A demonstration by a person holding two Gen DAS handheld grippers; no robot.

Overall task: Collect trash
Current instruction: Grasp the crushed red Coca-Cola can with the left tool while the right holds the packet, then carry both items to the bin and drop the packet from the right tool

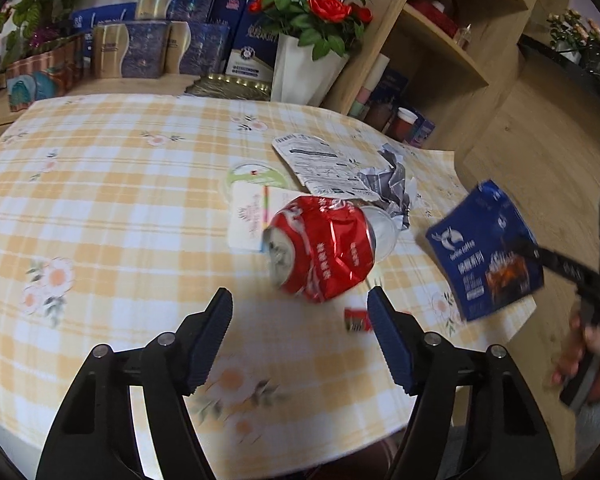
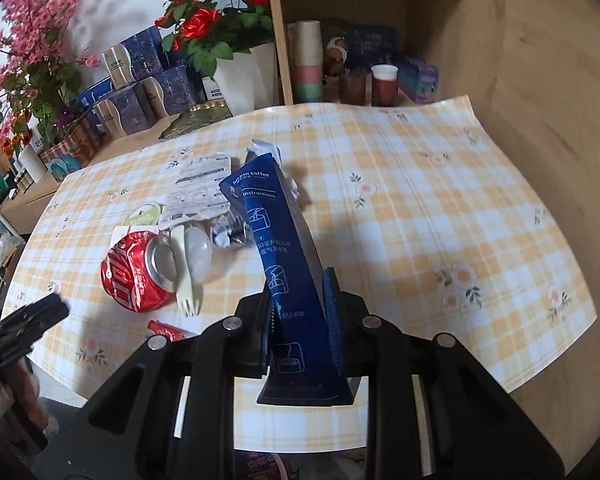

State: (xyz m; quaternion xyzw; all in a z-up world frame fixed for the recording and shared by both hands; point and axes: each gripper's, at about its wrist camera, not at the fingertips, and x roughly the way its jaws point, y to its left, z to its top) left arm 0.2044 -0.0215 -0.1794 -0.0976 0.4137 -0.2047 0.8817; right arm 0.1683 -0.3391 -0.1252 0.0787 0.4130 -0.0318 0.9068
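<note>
A crushed red can (image 1: 324,248) (image 2: 138,272) lies on the checked tablecloth (image 1: 120,200) amid a pile of litter: a white printed wrapper (image 1: 320,164) (image 2: 198,196), crumpled grey paper (image 1: 392,188), a clear plastic cup (image 2: 198,254), a pale fork (image 2: 186,280), a green lid (image 1: 256,174) and a small red wrapper (image 1: 356,318) (image 2: 168,330). My left gripper (image 1: 300,312) hovers open just in front of the can, nothing between its fingers. My right gripper (image 2: 300,308) is shut on a blue coffee packet (image 2: 284,264) (image 1: 486,248), held above the table's right side.
Red roses in a white pot (image 1: 304,68), blue and gold boxes (image 1: 156,48) and pink flowers (image 2: 24,60) line the table's far edge. A wooden shelf (image 1: 440,40) with cups (image 2: 384,84) stands at the back right. A hand (image 1: 588,352) grips the right tool.
</note>
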